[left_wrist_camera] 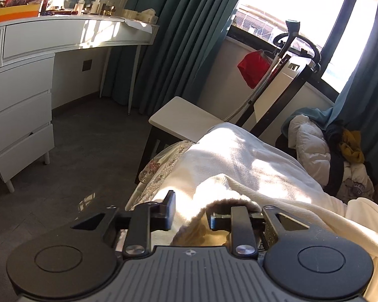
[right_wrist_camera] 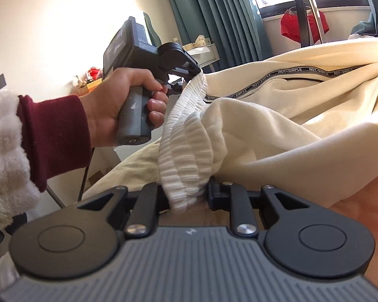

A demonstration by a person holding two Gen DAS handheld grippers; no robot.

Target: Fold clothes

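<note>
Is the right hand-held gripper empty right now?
No, the right hand-held gripper has the cream garment's ribbed hem bunched between its fingers.

Cream garment with white ribbed hem and black tape lettered in white; dark red cuff beside fluffy white sleeve; teal curtains; white dresser; red cloth; floral-patterned bedding; mustard clothing; grey floor
</note>
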